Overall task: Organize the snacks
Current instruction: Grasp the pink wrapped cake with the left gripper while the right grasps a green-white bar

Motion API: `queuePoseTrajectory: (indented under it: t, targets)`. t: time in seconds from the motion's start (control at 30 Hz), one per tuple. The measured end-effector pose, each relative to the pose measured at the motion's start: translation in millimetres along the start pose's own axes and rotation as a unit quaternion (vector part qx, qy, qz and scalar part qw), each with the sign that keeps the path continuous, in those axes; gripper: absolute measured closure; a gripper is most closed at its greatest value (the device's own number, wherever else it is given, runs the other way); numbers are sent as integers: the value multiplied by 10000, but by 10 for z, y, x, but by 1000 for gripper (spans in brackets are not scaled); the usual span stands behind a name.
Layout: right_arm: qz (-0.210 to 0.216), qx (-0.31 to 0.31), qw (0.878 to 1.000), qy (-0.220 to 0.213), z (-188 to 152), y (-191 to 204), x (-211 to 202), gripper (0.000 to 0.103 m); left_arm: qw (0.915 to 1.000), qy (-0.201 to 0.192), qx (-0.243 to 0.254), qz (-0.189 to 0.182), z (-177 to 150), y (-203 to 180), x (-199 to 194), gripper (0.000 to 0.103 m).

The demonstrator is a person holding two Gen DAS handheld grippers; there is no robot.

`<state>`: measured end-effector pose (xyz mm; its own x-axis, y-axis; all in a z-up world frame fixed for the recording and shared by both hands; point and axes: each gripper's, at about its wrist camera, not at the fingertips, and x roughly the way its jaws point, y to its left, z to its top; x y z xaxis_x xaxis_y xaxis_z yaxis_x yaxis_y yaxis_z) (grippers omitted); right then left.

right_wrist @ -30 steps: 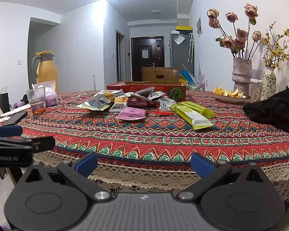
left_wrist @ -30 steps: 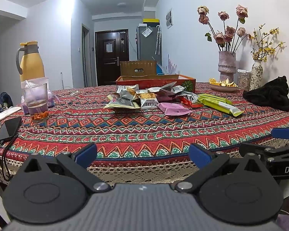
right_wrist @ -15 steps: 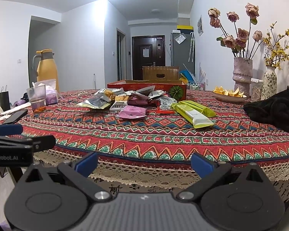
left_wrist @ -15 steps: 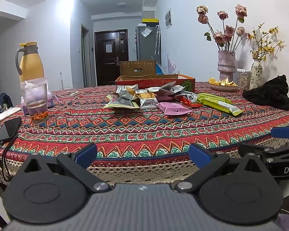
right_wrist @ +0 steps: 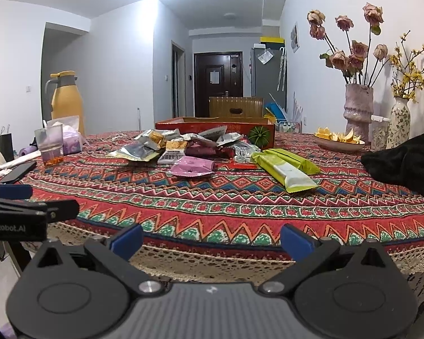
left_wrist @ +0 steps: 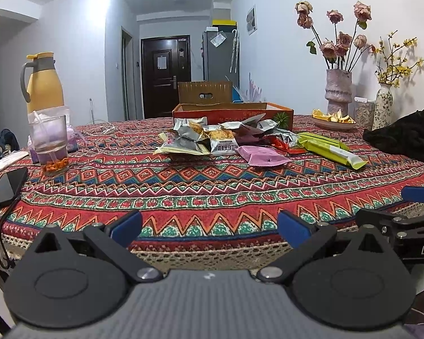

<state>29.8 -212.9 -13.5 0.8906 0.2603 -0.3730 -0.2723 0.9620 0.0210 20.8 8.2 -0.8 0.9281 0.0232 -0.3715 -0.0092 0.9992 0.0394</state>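
Two grippers, left (left_wrist: 209, 227) and right (right_wrist: 212, 240), were wide open and held nothing. Snacks (left_wrist: 209, 141) lay piled at twelve o'clock, just before the red box (left_wrist: 231, 113). Reaching slowly for the pink pack (right_wrist: 193, 166) first seemed best.

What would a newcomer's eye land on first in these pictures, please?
Probably the heap of snack packets in the middle of the bright patterned tablecloth, just in front of the red box. Next, the dried roses by the right wall. Both open grippers hover at the near edge.
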Motion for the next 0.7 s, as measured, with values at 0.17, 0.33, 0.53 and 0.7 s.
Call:
queuePoseTrajectory:
  t: [0.17, 0.33, 0.53, 0.7]
  targets:
    - [-193, 94, 9998, 55, 70, -98, 158, 0, 9998, 178, -58, -4, 84, 42, 209, 0]
    - [-338, 155, 9992, 114, 155, -207, 349, 0, 9992, 362, -140, -11, 221, 102, 455, 0]
    - [-471, 198, 9984, 233, 287, -350, 597, 0, 9993, 355, -92, 28, 392, 79, 734, 0]
    - [-528, 239, 9979, 299, 405, -473, 805, 0, 9989, 455, -40, -85, 523, 29, 985, 0]
